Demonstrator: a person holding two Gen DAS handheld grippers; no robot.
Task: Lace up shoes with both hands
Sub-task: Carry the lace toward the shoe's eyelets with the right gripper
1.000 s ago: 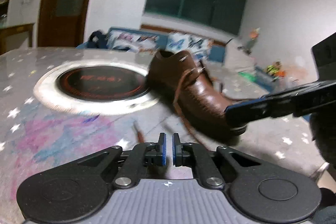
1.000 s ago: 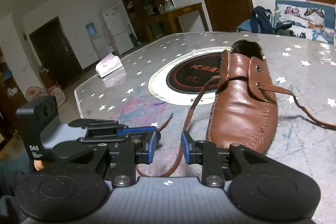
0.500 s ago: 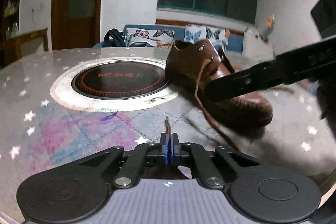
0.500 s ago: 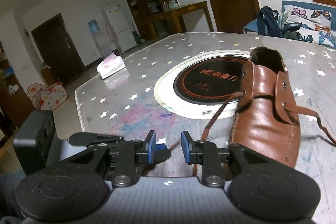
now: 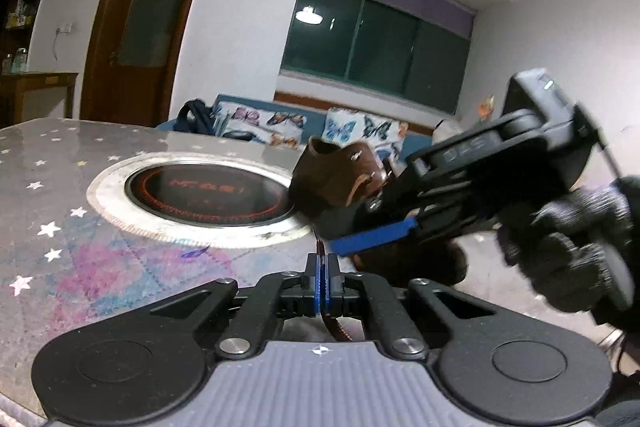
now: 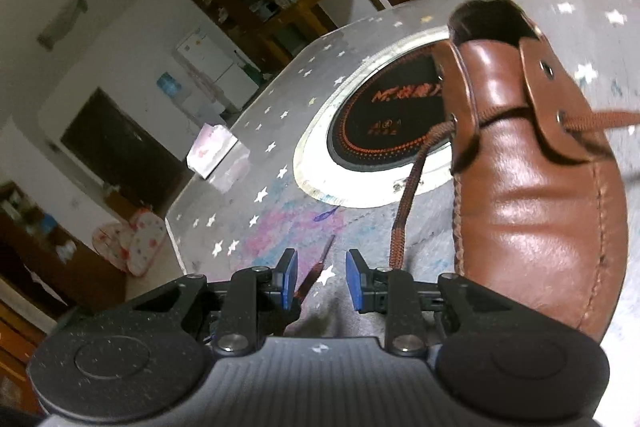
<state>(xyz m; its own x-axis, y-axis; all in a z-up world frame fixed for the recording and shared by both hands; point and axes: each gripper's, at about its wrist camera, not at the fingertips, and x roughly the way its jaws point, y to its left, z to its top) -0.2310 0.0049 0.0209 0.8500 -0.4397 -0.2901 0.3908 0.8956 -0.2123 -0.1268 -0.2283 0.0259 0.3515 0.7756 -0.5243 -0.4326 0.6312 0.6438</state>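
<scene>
Nearest, left gripper (image 5: 322, 273) is clamped on the brown lace (image 6: 412, 187) end; right gripper (image 6: 321, 281) is spread apart w/ the lace tip betw. its fingers, untouched. Beyond, brown shoe (image 6: 536, 187) sits on starred table (image 6: 256, 163), heel over the round inset plate (image 5: 208, 193).

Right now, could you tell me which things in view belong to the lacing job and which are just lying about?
Job: shoe; lace, its end pinched in the left tongs; right tongs, open.

Lying about: hob ring in the table; tissue pack; backpack; cushions.
</scene>
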